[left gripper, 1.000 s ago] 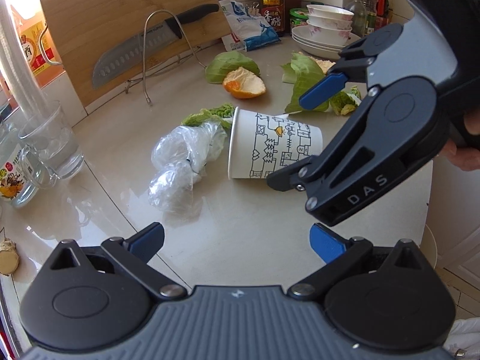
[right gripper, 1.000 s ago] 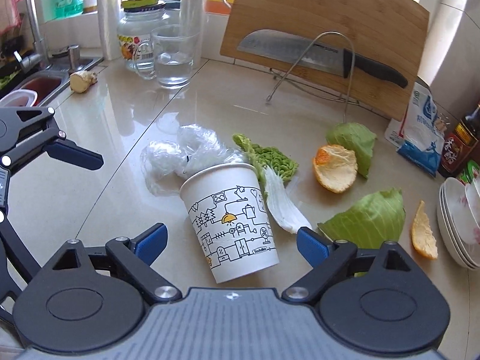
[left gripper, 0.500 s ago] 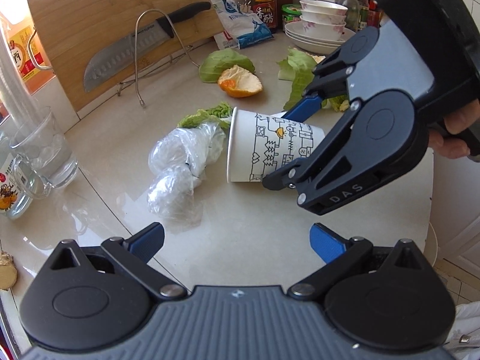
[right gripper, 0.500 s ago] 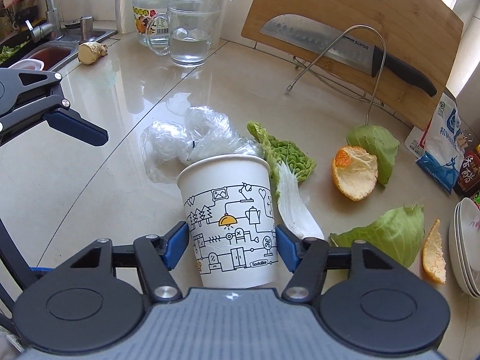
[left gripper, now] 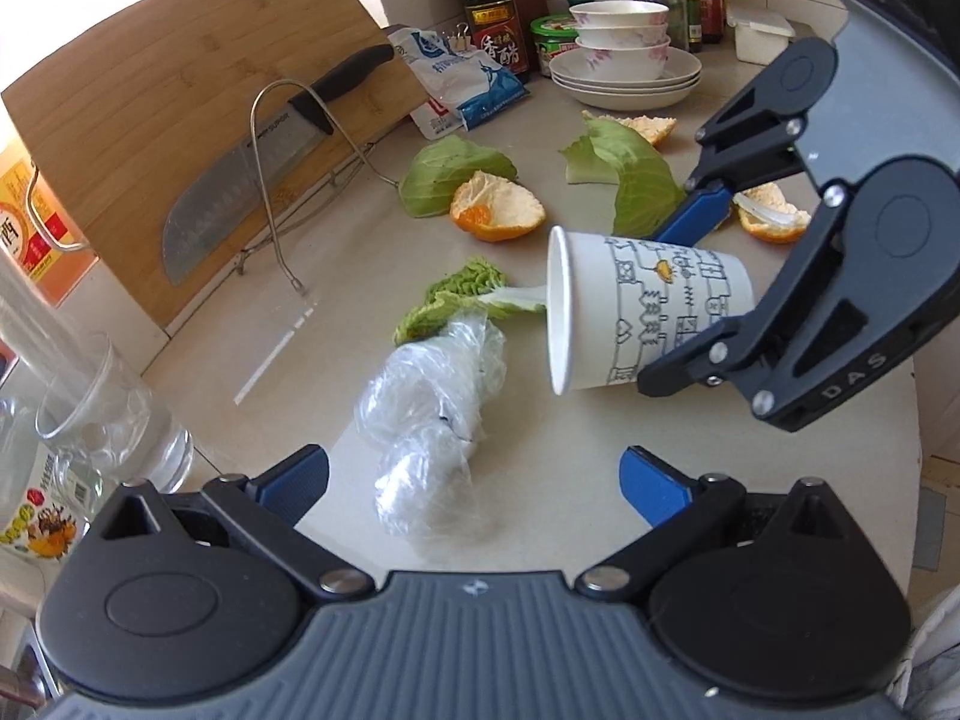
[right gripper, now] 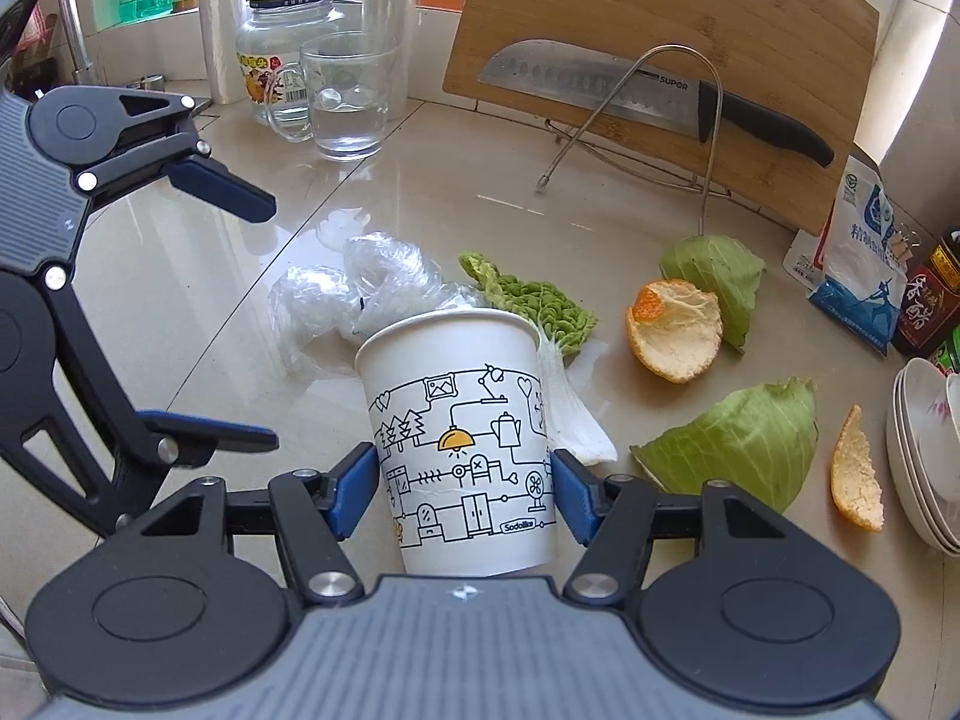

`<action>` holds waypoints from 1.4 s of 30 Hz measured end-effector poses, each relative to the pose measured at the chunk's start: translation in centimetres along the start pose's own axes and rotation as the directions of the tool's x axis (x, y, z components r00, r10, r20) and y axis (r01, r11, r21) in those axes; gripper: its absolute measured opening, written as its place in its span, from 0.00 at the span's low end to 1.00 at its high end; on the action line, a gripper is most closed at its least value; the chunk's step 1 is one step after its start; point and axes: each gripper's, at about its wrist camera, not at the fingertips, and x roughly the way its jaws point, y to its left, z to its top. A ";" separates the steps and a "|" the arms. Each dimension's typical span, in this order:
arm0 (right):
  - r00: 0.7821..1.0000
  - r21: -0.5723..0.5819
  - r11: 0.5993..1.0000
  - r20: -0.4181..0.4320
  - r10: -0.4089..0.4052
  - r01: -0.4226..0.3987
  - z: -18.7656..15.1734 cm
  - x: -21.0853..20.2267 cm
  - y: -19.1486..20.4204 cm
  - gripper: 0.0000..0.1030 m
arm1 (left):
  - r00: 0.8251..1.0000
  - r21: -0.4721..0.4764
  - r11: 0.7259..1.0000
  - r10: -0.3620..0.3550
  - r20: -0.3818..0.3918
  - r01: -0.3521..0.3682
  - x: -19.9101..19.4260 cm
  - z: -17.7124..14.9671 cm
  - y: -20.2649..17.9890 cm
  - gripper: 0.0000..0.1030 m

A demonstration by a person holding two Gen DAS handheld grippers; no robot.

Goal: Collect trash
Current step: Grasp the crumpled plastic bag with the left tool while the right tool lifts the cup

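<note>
A white paper cup [right gripper: 462, 408] with black line drawings lies tilted on the counter, its mouth facing the crumpled clear plastic [right gripper: 354, 294]. My right gripper [right gripper: 465, 486] is shut on the cup near its base, both blue pads pressing its sides. In the left wrist view the cup [left gripper: 648, 312] sits between the right gripper's [left gripper: 672, 300] fingers. My left gripper [left gripper: 474, 480] is open, hovering over the near end of the plastic [left gripper: 432, 420] with nothing between its pads. A wrinkled green leaf [left gripper: 462, 300], cabbage leaves [left gripper: 450, 174] and orange peels [left gripper: 498, 210] lie beyond.
A cutting board [left gripper: 180, 138] with a knife [left gripper: 240, 192] on a wire stand leans at the back. A glass mug [left gripper: 102, 414] and jar stand left. Stacked bowls and plates [left gripper: 624, 60], bottles and a blue-white packet [left gripper: 462, 78] stand at the back right.
My right gripper closed its pads onto the paper cup. My left gripper shifted and rolled, so the plastic now lies between its open fingers.
</note>
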 end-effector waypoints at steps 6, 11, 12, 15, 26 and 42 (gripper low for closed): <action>1.000 0.037 0.999 -0.005 -0.013 0.013 -1.0 -0.8 -0.5 0.65 | 1.000 -0.023 1.000 0.007 0.017 -0.007 1.9 1.2 1.1 0.97; 1.000 0.058 0.998 -0.014 -0.015 0.016 -1.4 -0.7 -0.6 0.65 | 1.000 -0.047 0.999 -0.012 0.007 0.013 3.8 1.7 1.6 0.88; 1.000 0.061 0.998 -0.015 -0.018 0.019 -1.4 -0.6 -0.7 0.65 | 1.000 -0.050 0.999 -0.019 0.004 0.019 4.0 1.7 1.7 0.85; 1.000 0.066 0.998 -0.017 -0.016 0.017 -1.3 -0.5 -0.7 0.65 | 0.999 -0.068 0.997 -0.043 -0.004 0.042 5.0 2.0 2.0 0.81; 1.000 0.089 0.996 -0.012 -0.018 0.019 -1.4 -0.7 -0.6 0.65 | 0.996 -0.082 0.993 -0.086 -0.024 0.084 5.9 1.7 2.1 0.55; 0.999 0.150 0.988 0.012 -0.039 0.037 -2.5 -2.3 -0.3 0.65 | 0.991 -0.084 0.988 -0.129 -0.027 0.126 3.3 1.1 1.6 0.51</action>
